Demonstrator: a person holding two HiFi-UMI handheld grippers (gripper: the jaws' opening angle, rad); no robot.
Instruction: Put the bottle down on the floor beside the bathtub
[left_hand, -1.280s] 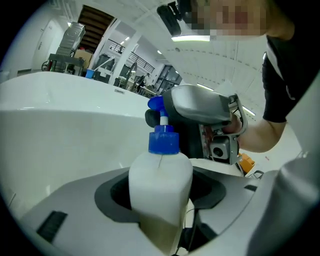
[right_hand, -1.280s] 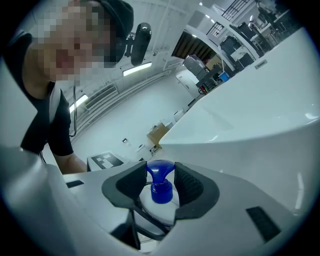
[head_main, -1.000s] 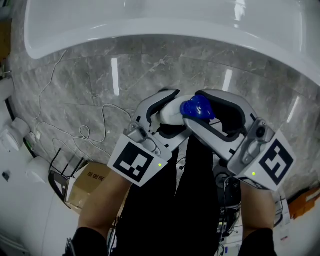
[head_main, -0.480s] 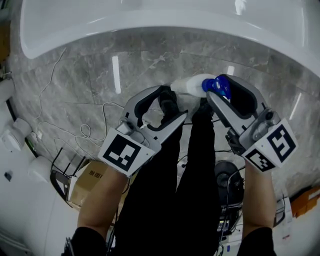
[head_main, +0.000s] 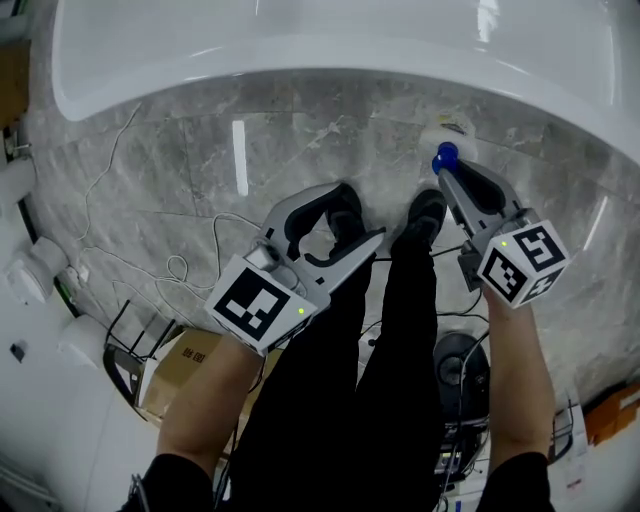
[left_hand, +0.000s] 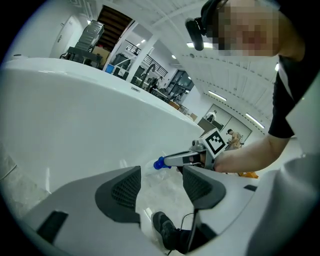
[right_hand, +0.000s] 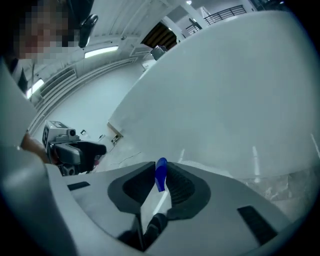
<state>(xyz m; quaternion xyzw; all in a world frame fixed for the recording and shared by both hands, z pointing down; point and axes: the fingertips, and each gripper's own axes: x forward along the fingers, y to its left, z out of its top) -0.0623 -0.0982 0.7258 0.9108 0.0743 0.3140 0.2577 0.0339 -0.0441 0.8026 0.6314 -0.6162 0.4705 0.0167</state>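
Observation:
A white bottle (head_main: 447, 133) with a blue cap (head_main: 445, 157) is down at the foot of the white bathtub (head_main: 300, 40), over the grey marble floor (head_main: 200, 150). My right gripper (head_main: 447, 172) is closing, its pads pinched on the blue cap (right_hand: 160, 176); the bottle's body is hidden beyond the jaws in the right gripper view. Whether the bottle's base touches the floor I cannot tell. My left gripper (head_main: 362, 212) hangs back to the left, jaws wide and closing a little, with nothing between them. In the left gripper view the cap (left_hand: 158, 163) shows ahead in the right gripper (left_hand: 190, 159).
The person's black shoes (head_main: 426, 212) stand just behind the bottle. Thin white cables (head_main: 180, 265) loop over the floor at left. A cardboard box (head_main: 175, 365) and white fixtures (head_main: 30, 270) sit at lower left, with dark equipment (head_main: 455, 365) at lower right.
The left gripper let go of the bottle and drew back. The right gripper carried the bottle by its cap forward and down to the tub's foot, and its jaws narrowed.

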